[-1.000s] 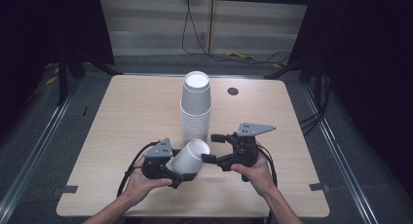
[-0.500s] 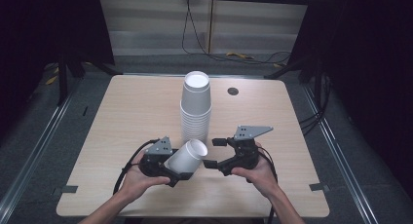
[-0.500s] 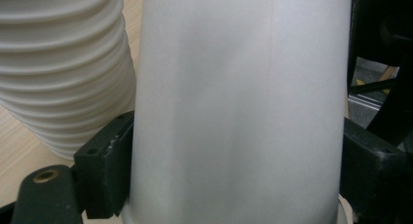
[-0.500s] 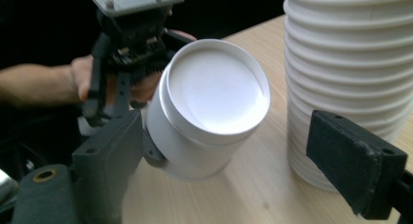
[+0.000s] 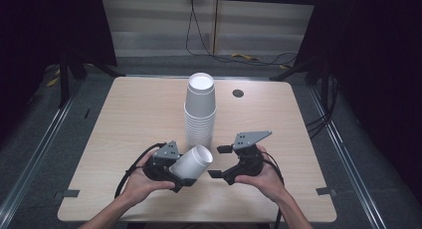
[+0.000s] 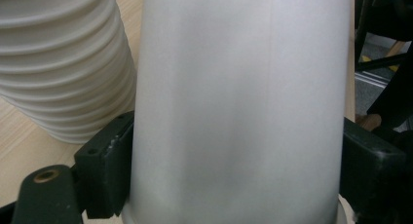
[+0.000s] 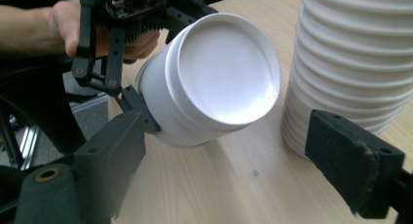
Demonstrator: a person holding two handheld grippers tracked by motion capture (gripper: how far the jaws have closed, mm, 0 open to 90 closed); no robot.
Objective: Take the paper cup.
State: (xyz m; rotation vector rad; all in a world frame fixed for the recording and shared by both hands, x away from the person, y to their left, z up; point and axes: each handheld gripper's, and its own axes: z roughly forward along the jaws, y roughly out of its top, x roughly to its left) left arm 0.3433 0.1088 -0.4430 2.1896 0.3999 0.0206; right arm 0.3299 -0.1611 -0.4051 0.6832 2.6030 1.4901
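While the left gripper point(image 5: 185, 175) clamps a white cup point(image 5: 191, 162) near the cup stack point(image 5: 200, 109), the right gripper point(image 5: 219, 162) gapes wide, empty.

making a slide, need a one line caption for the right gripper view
Left tongs hold a white cup bottom-first toward the open right tongs, beside the cup stack.

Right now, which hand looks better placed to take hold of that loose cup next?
The right, probably. The right claw stands open and empty, aimed at the bottom end of the cup. The left claw is already shut on the cup's sides, beside the stack of cups.
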